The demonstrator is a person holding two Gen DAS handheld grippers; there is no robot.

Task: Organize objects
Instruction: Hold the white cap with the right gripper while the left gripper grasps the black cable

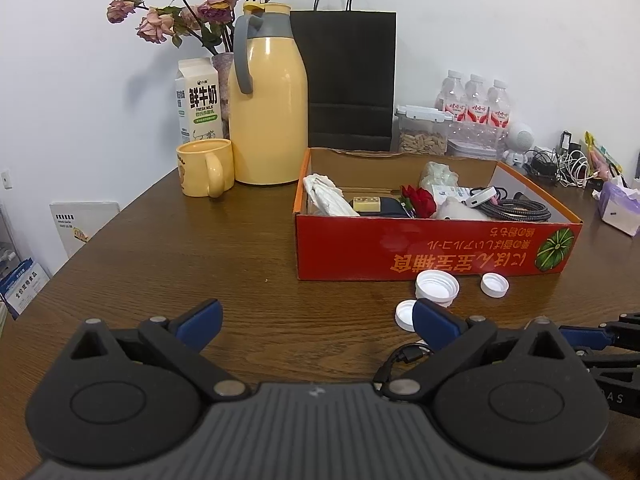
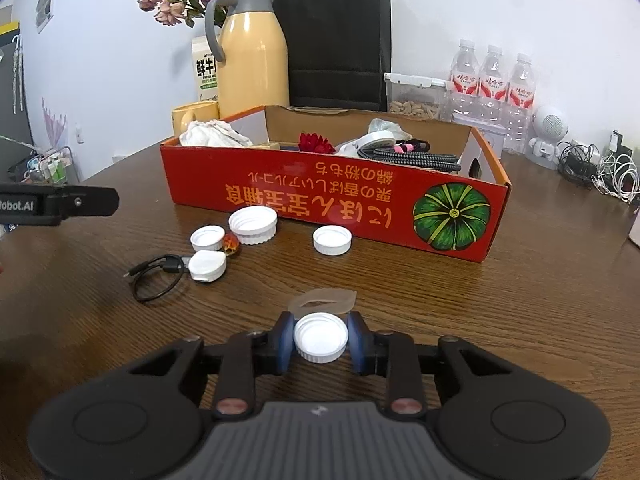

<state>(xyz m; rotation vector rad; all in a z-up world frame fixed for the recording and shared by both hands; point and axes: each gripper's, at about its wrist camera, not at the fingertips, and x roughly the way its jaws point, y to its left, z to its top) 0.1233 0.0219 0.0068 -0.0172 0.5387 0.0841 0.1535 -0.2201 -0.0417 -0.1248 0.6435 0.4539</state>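
Note:
My right gripper (image 2: 320,338) is shut on a white bottle cap (image 2: 320,337), low over the wooden table in front of the red cardboard box (image 2: 332,204). A translucent ring (image 2: 322,300) lies just beyond it. More white caps (image 2: 253,224) (image 2: 332,240) (image 2: 207,238), a white charger plug (image 2: 207,266) and a black cable (image 2: 154,276) lie before the box. My left gripper (image 1: 318,320) is open and empty over the table left of the caps (image 1: 437,287); the box (image 1: 436,252) holds a cloth, red flower and cables.
A yellow jug (image 1: 267,108), yellow mug (image 1: 205,167), milk carton (image 1: 199,98), black paper bag (image 1: 344,76), water bottles (image 1: 476,100) and a snack container (image 1: 422,132) stand behind the box. Tangled chargers (image 1: 560,164) and a tissue pack (image 1: 620,204) lie far right.

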